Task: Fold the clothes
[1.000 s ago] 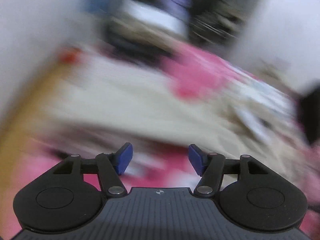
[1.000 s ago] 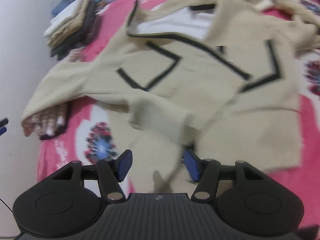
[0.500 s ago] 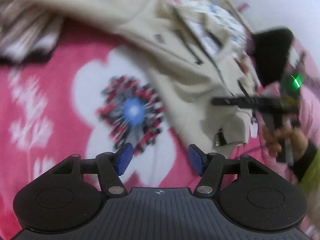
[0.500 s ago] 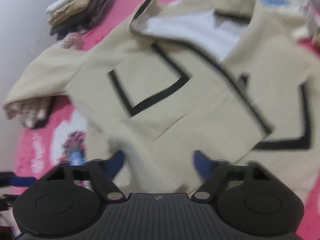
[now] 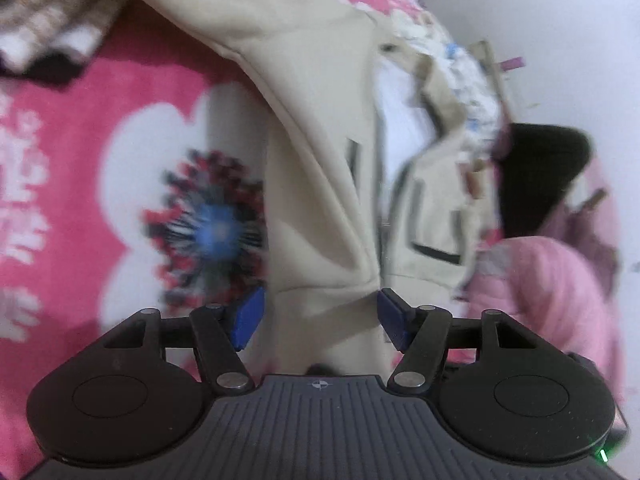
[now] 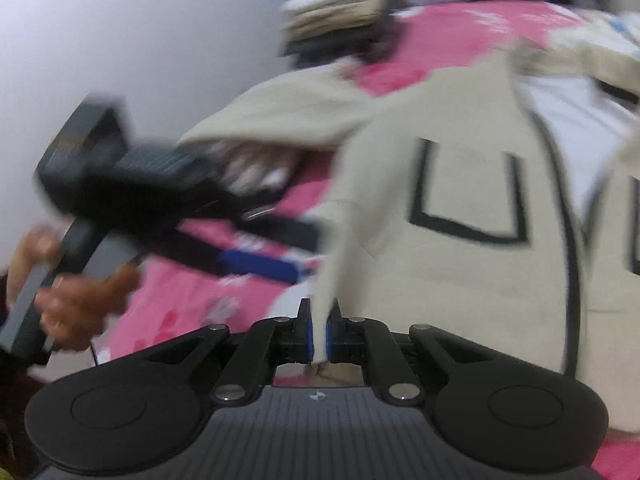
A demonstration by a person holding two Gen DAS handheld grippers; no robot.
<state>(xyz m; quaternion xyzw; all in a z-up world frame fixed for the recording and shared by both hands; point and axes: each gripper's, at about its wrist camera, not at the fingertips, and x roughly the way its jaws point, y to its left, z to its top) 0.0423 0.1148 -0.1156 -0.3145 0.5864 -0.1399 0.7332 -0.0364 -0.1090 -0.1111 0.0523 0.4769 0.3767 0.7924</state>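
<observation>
A beige jacket [image 6: 460, 272] with black trim lies spread on a pink flowered blanket [image 5: 100, 120]. My right gripper [image 6: 319, 336] is shut on a fold of the jacket's near edge, which stands up between the blue pads. In the left wrist view the beige jacket [image 5: 320, 200] runs away from me, and its near corner lies between the spread fingers of my left gripper [image 5: 320, 316], which stands open. From the right wrist view, my left gripper [image 6: 306, 252] is at the jacket's left edge, held by a hand [image 6: 72, 304].
A stack of folded clothes [image 6: 340, 12] sits at the far end of the bed by a white wall [image 6: 120, 40]. A brown checked garment [image 5: 48, 20] lies under the jacket's sleeve. A person in a pink top [image 5: 552, 300] is at the right.
The right gripper has closed on the jacket's edge and swung left. The left gripper has come down to the jacket, whose corner now lies between its fingers.
</observation>
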